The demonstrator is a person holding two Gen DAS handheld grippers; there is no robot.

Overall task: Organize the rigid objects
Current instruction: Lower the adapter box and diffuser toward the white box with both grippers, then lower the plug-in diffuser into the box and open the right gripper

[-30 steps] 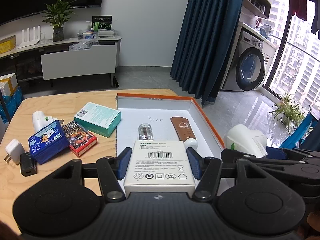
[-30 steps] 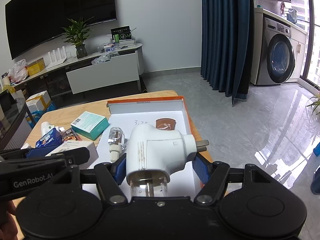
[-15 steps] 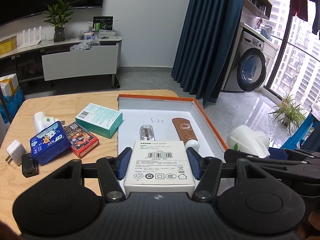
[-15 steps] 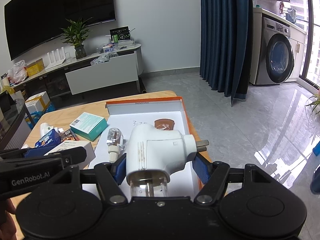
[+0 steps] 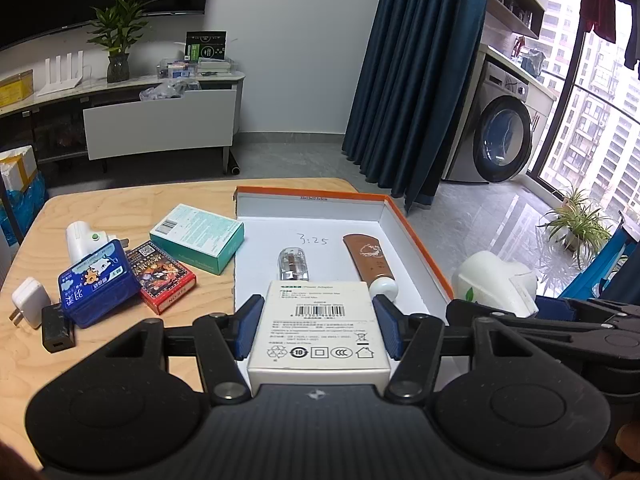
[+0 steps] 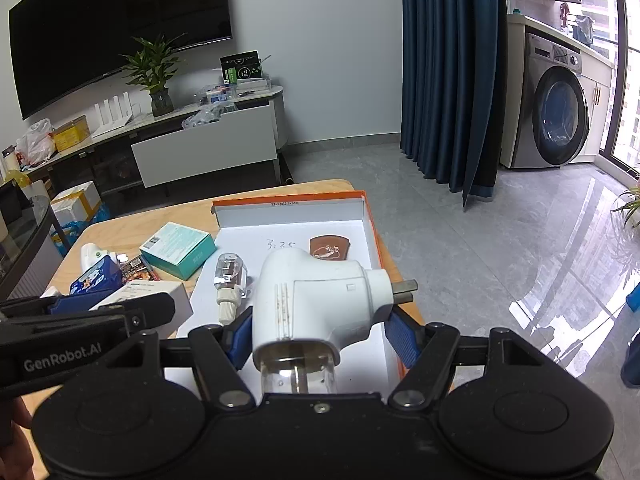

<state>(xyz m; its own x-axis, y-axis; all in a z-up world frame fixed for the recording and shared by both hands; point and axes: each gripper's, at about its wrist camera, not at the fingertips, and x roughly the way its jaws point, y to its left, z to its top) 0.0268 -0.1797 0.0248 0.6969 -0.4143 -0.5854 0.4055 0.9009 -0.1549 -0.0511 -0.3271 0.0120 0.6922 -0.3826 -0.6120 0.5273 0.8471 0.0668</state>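
My left gripper (image 5: 318, 326) is shut on a white power adapter box (image 5: 319, 326) and holds it above the near end of the orange-rimmed white tray (image 5: 416, 240). My right gripper (image 6: 320, 330) is shut on a white plug-in device (image 6: 316, 300) with a clear bottle under it, over the tray's near right part (image 6: 378, 240). In the tray lie a clear small bottle (image 5: 294, 264) and a brown tube (image 5: 368, 260). The left gripper with its box also shows in the right wrist view (image 6: 148, 296).
On the wooden table (image 5: 120, 204) left of the tray lie a teal box (image 5: 198, 238), a red card pack (image 5: 162, 276), a blue tin (image 5: 94, 282), a white plug-in device (image 5: 82, 236), a white charger (image 5: 26, 306) and a black adapter (image 5: 58, 328).
Both grippers have drawn back and up slightly from the tray with their objects still held. Nothing on the table has moved.
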